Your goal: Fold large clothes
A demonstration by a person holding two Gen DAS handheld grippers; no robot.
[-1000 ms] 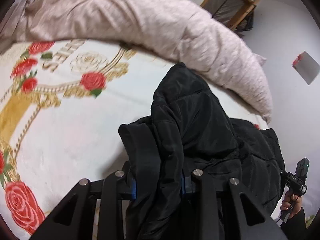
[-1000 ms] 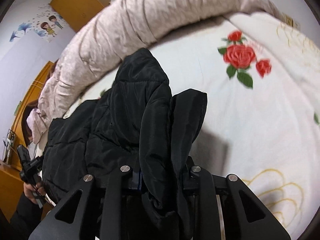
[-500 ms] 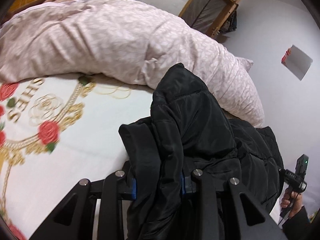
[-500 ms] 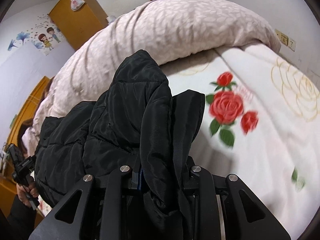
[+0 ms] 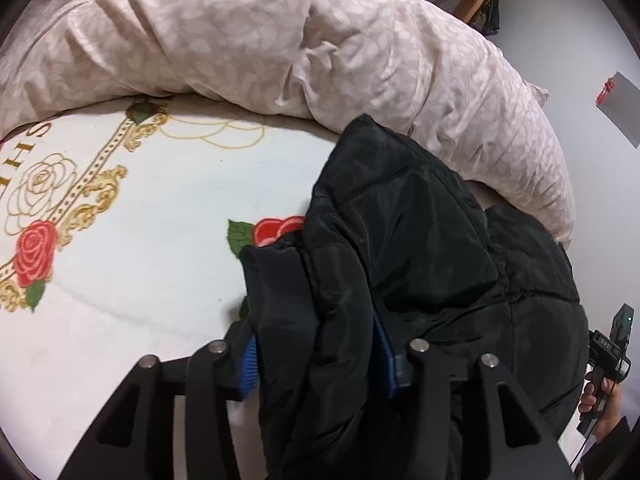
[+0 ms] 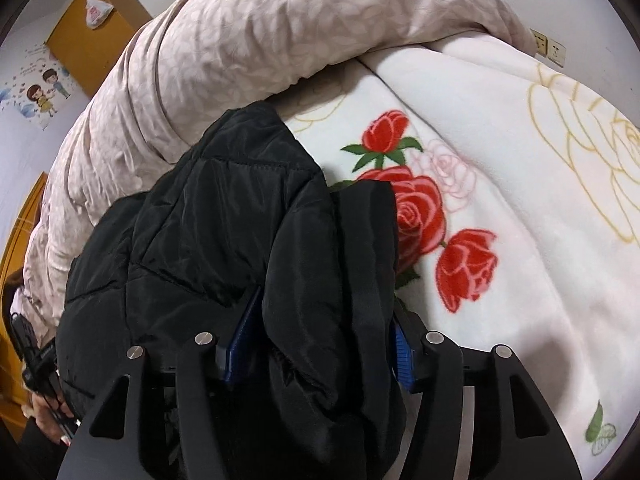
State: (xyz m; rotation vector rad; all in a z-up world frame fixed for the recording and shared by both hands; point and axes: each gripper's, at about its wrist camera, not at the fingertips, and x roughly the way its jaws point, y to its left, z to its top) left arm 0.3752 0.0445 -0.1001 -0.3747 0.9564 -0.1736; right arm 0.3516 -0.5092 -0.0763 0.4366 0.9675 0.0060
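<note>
Black puffer jacket (image 5: 400, 240), quilted and glossy, lies bunched on a fleecy white blanket (image 5: 140, 280) printed with red roses and gold scrolls, beside a rumpled pale pink duvet (image 5: 320, 40) with a leaf pattern. Left gripper (image 5: 316, 352) has just been spreading its jaws; a thick fold of jacket sits between the blue pads, and a strip of the left pad shows bare beside the cloth. Right gripper (image 6: 316, 344) has likewise just been widening, its jaws parted around another fold. Fabric hides both sets of fingertips, so whether the pads press on the jacket is unclear.
</note>
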